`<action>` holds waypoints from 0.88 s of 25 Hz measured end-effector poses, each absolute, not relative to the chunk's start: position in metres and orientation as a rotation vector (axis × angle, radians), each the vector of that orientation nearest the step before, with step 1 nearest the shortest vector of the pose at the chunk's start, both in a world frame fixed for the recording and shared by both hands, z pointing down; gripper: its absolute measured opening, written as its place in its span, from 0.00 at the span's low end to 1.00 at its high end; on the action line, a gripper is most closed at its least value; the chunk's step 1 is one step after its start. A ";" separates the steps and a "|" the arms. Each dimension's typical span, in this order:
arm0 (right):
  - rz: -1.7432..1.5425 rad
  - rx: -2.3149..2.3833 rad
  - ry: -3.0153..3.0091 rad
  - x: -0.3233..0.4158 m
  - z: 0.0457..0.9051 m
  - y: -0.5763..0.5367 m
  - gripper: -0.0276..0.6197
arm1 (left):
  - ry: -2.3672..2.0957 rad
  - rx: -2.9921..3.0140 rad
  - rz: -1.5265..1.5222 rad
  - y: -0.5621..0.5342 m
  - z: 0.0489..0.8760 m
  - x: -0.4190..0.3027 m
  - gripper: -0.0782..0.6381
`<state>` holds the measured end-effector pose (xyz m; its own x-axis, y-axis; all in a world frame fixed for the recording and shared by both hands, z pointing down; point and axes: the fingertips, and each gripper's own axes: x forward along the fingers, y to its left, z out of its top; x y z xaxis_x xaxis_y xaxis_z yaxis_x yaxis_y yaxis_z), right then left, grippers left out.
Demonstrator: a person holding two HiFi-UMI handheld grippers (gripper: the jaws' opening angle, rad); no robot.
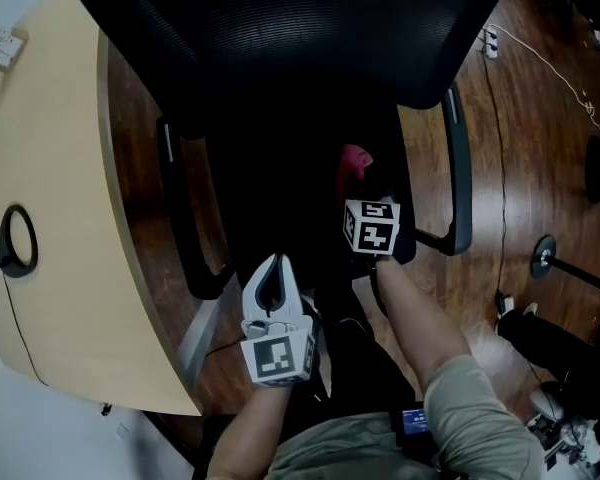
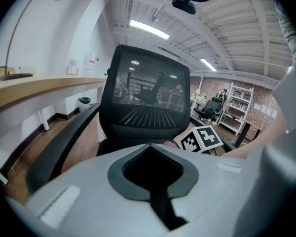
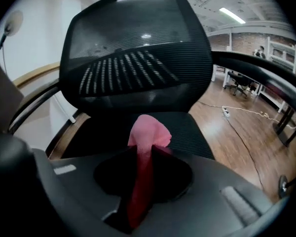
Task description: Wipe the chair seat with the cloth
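The chair backrest (image 1: 280, 28) was black open mesh; the seat (image 3: 197, 131), finely ribbed matt black fabric; the armrests (image 1: 461, 168), smooth black plastic with a slight sheen. The cloth (image 3: 147, 135) was soft pink fabric. The floor (image 1: 525, 148) was glossy dark wood, the desk (image 1: 60, 218) pale and matt. The left tongs (image 2: 149, 147) were smooth grey plastic, the right tongs (image 3: 145, 151) matt black plastic.

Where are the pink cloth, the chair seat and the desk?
pink cloth (image 3: 147, 135): right gripper view, its bunched top end.
chair seat (image 3: 190, 132): right gripper view, bare mesh beside the cloth.
desk (image 1: 50, 158): head view, bare wooden top.

Overhead plus low views, shared chair (image 1: 300, 48)
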<state>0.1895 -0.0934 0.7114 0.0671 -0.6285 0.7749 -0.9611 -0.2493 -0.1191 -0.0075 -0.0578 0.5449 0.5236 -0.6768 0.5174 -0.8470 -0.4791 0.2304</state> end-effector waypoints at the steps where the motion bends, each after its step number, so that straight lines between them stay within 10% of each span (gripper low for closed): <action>1: 1.025 1.888 -1.622 0.167 0.707 -0.096 0.14 | -1.267 2.301 0.495 -0.058 0.543 -0.020 0.12; 14: 0.942 1.297 -1.984 -0.076 0.726 -0.088 0.14 | -1.483 2.174 0.469 -0.039 0.541 -0.128 0.12; 22: 0.965 1.191 -1.963 -0.103 0.771 -0.071 0.14 | -1.501 2.121 0.507 -0.027 0.567 -0.140 0.12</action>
